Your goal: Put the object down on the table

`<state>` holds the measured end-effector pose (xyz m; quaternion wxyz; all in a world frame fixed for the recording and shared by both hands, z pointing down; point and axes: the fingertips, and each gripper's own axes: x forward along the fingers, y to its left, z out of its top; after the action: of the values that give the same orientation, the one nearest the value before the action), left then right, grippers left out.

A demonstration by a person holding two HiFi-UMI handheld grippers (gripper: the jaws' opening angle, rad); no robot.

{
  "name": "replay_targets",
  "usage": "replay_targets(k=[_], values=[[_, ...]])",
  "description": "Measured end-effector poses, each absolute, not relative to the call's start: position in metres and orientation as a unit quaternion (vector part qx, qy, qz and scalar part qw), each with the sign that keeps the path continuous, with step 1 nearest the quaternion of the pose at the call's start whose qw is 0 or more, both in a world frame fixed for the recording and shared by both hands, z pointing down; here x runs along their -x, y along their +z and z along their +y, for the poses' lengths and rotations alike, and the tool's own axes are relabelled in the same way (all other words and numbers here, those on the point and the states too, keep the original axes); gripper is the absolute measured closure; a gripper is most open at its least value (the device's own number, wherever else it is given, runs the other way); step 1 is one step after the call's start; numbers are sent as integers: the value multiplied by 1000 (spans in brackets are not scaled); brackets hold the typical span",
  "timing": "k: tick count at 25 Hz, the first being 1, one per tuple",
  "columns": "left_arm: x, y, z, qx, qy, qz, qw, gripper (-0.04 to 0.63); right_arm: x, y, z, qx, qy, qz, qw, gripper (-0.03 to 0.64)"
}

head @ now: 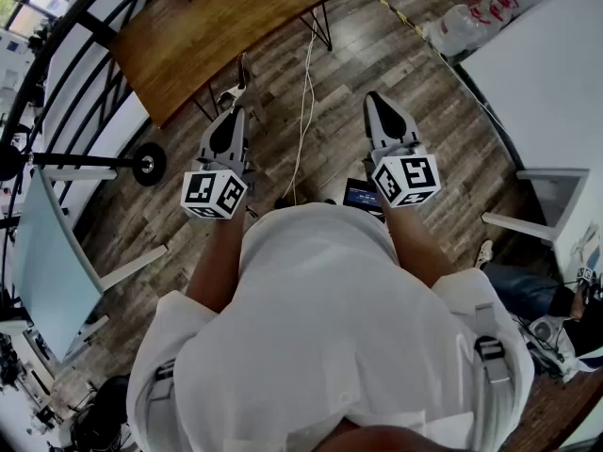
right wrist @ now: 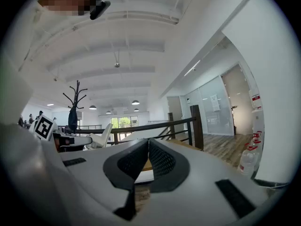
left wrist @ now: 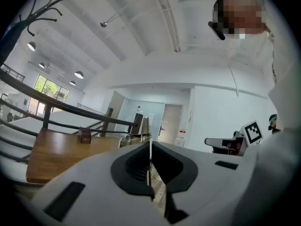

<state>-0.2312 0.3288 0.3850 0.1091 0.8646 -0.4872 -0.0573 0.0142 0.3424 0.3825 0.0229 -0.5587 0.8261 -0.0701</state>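
Short of the wooden table (head: 226,22), over the floor, I hold my left gripper (head: 243,69) and right gripper (head: 375,102) with jaws pressed together on nothing. A small brown box (left wrist: 85,135) sits at the table's far edge, so the put-down looks done.

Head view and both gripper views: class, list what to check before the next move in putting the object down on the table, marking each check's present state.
1. Left tongs hold the object: not ok; they are shut with nothing between them.
2. Right tongs hold the object: not ok; shut and empty.
3. Object located: not ok; none shows in any view.
4. Wooden table in view with a bare top: ok.
5. Way ahead free: not ok; a white cable lies on the floor.
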Motion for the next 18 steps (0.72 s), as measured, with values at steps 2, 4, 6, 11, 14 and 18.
replay_targets(k=[2, 4, 6, 11, 14, 18], values=[[230, 385, 332, -863, -56, -491, 106, 578, -16, 383, 346, 557, -69, 827, 22, 592], [228, 385, 334, -862, -55, -493, 105, 578, -19, 383, 348, 556, -69, 828, 21, 592], [226, 384, 336, -861, -55, -494, 104, 578, -22, 384, 351, 556, -70, 828, 21, 592], [223, 386, 342, -860, -55, -495, 110, 578, -28, 389, 357, 557, -81, 826, 23, 592], [220, 385, 346, -861, -59, -492, 113, 578, -31, 390, 362, 556, -84, 827, 26, 592], [214, 384, 355, -862, -61, -489, 114, 578, -34, 392, 369, 550, -91, 829, 38, 591]])
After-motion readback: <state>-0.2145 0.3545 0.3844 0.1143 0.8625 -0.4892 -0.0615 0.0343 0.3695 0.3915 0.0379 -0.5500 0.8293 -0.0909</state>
